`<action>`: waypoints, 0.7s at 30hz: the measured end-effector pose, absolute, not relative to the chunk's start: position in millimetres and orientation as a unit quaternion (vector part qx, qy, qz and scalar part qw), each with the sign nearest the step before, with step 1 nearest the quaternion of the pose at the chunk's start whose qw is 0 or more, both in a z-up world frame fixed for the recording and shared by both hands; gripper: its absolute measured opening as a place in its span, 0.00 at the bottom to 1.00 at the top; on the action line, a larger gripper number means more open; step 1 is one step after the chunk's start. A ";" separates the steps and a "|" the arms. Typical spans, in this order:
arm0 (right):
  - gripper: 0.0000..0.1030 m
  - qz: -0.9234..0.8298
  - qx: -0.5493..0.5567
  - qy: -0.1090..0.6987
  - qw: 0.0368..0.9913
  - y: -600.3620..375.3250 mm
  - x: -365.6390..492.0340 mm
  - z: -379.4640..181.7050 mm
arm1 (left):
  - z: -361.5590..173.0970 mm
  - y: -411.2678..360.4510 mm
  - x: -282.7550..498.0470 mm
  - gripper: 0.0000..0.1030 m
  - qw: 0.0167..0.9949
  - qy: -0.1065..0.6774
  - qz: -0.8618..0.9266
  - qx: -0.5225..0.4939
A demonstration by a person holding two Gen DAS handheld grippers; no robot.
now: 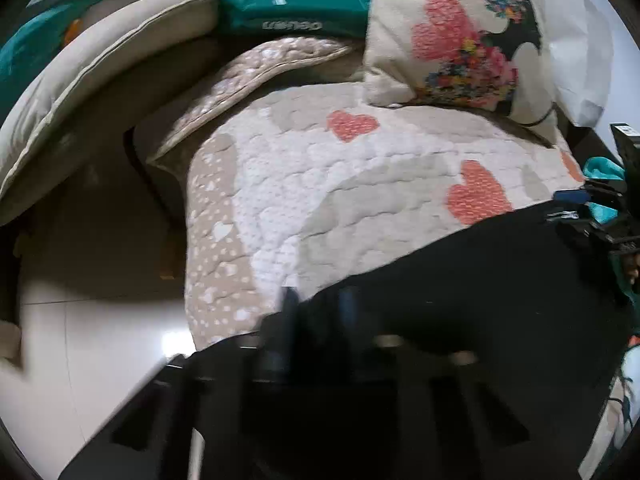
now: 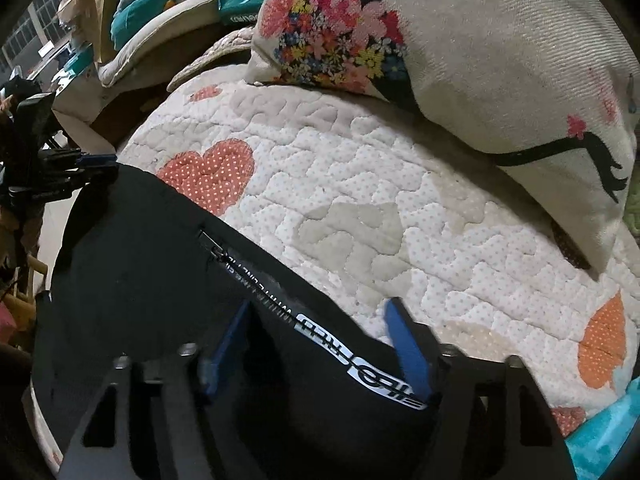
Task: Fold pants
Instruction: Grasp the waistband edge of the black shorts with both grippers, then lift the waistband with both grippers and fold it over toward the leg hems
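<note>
The black pants [image 2: 140, 264] lie on a quilted heart-pattern bed cover [image 2: 360, 200], with a zip pocket and a white logo strip facing up. My right gripper [image 2: 320, 320] is open, its blue fingers [image 2: 404, 336] straddling the pants' edge by the logo. In the left wrist view the pants [image 1: 460, 280] fill the lower right. My left gripper [image 1: 316, 304] sits at the pants' left edge; its fingers are dark and blurred, close together on the cloth. Each gripper also shows in the other's view: the left one [image 2: 96, 164] and the right one [image 1: 576, 208].
A flowered cushion [image 2: 460, 40] lies on the cover behind the pants. A teal wipes pack [image 1: 296, 4] and beige cushions [image 1: 100, 80] sit at the back left. The bed's left edge drops to a pale tiled floor [image 1: 100, 340].
</note>
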State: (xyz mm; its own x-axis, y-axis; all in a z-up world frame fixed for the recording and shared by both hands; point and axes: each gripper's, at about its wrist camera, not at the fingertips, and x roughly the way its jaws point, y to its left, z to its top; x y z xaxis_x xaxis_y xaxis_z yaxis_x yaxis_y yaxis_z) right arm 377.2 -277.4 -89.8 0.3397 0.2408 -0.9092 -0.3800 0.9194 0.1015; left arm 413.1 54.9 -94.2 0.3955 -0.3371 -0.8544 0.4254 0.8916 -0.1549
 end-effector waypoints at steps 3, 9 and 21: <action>0.29 0.193 -0.048 0.542 0.817 -283.4 374.8 -82.7 | -89.8 50.2 408.3 0.08 0.839 0.495 -0.219 0.060; 0.09 0.197 -0.043 0.541 0.816 -283.7 361.8 -69.4 | -74.3 46.9 395.5 0.07 0.851 0.480 -0.200 0.073; 0.07 0.186 -0.049 0.517 0.834 -275.9 310.9 -23.8 | -16.9 54.0 342.8 0.07 0.877 0.439 -0.177 0.083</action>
State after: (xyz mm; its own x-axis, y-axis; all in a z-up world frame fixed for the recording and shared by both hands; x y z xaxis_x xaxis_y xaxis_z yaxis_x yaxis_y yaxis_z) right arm 310.9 -275.9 -23.8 0.3971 0.2596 -0.8803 -0.3600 0.9263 0.1108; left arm 342.8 54.0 -16.9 0.5523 -0.2377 -0.7990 0.3829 0.9237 -0.0102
